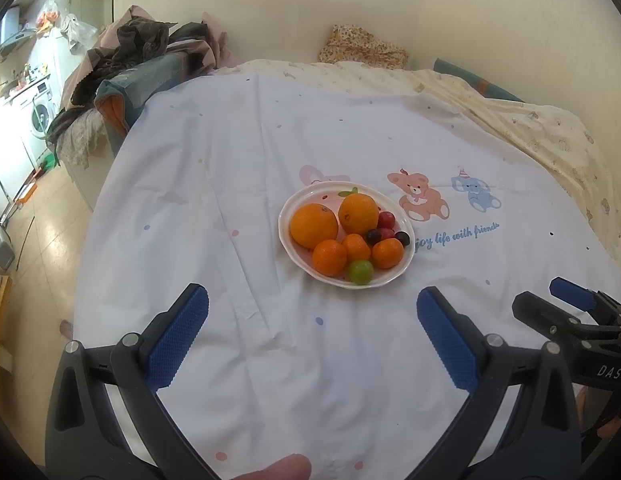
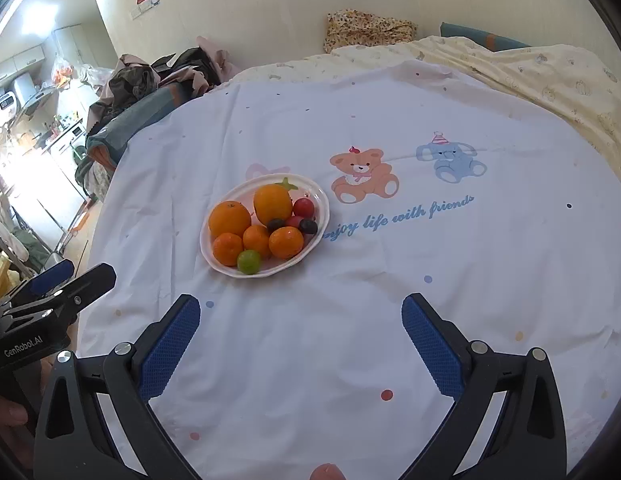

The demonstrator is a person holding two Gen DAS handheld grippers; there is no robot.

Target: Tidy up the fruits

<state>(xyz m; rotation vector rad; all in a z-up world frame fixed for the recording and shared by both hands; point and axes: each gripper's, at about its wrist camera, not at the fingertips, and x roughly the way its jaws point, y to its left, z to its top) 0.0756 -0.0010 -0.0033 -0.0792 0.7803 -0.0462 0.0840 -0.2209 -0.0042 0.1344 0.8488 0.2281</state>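
Black left gripper point(image 1: 312, 312) and right gripper point(image 2: 300, 316), blue dimpled pads, seemingly silver screws.

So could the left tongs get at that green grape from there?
Probably yes: the left tongs are open, and the green grape sits at the plate's near edge, with only bare cloth between.

Bare sheet point(image 1: 270, 208) around fruit-crowded plate point(image 1: 406, 268)

A bed point(image 2: 550, 80) carries everything, spread with a white sheet point(image 2: 310, 340) dotted in pastel spots and printed with a bear point(image 2: 362, 176), an elephant point(image 2: 450, 162) and blue script. Directly on the sheet, at about ten o'clock from the bear, sits a white plate point(image 2: 226, 268) heaped with fruit. A yellowish quilt point(image 2: 530, 68) lies rumpled along the bed's far edge, toward one o'clock.
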